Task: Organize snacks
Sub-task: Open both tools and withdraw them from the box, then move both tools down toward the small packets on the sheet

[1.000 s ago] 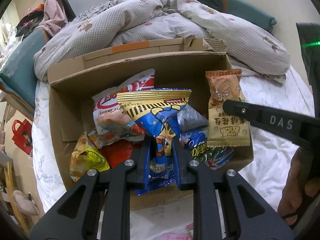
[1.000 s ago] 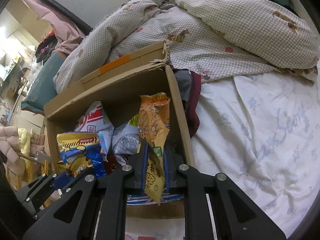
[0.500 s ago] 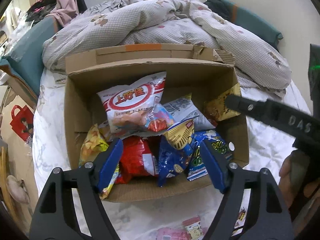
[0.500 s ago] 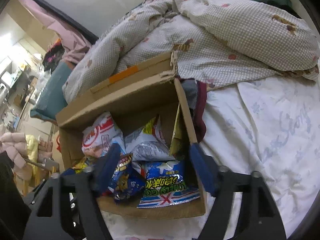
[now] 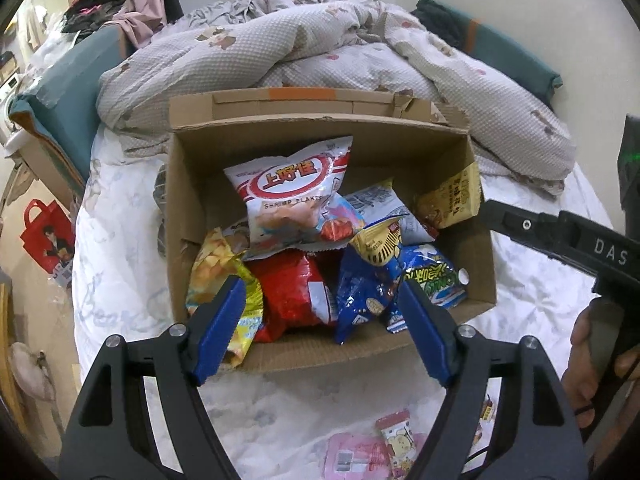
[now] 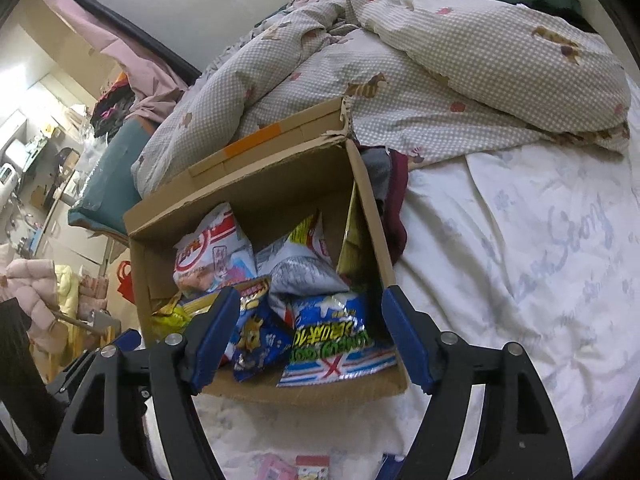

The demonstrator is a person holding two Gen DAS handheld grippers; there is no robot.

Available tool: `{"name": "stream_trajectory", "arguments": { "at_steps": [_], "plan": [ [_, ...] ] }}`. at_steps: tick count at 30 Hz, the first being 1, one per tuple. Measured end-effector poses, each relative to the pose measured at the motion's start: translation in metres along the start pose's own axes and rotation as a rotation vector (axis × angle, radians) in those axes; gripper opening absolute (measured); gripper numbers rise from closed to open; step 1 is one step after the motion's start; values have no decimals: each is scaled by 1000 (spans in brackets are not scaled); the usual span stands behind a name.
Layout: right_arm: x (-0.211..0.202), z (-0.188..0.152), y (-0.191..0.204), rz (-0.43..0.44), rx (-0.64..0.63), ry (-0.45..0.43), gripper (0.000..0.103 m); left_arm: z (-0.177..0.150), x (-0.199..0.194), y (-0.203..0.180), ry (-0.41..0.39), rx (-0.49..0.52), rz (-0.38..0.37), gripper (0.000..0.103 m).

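Both my grippers hang spread and empty over the cardboard box on the bed: left gripper, right gripper. Snacks are piled loose inside, the shrimp flakes bag leaning on the back wall, probably just as it fell. The left view shows the red bag and pink packets lying on the sheet below me; the right view shows clothing tucked behind the box's side wall.
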State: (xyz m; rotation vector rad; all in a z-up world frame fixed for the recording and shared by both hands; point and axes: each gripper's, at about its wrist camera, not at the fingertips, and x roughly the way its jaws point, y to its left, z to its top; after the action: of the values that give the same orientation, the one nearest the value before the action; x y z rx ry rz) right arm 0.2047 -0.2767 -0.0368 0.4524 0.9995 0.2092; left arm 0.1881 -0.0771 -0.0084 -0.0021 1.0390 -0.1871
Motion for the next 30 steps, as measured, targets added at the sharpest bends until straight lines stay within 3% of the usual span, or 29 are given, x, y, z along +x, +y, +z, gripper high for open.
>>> {"name": "stream_trajectory", "arguments": {
  "at_steps": [11,20,26,30],
  "plan": [
    [-21,-37,12,-8,-33,23,77,-37,-31,18,-23,29,31,76],
    [-25,-73,8,-26,-14,86,78,-58,-43,36,-4,-63,-41,83],
    [-28,-102,-9,-24,63,148,82,-73,-30,33,58,-45,-51,83],
    [-29,-112,-26,-20,132,177,82,-91,-6,26,169,-17,-65,83]
  ]
}}
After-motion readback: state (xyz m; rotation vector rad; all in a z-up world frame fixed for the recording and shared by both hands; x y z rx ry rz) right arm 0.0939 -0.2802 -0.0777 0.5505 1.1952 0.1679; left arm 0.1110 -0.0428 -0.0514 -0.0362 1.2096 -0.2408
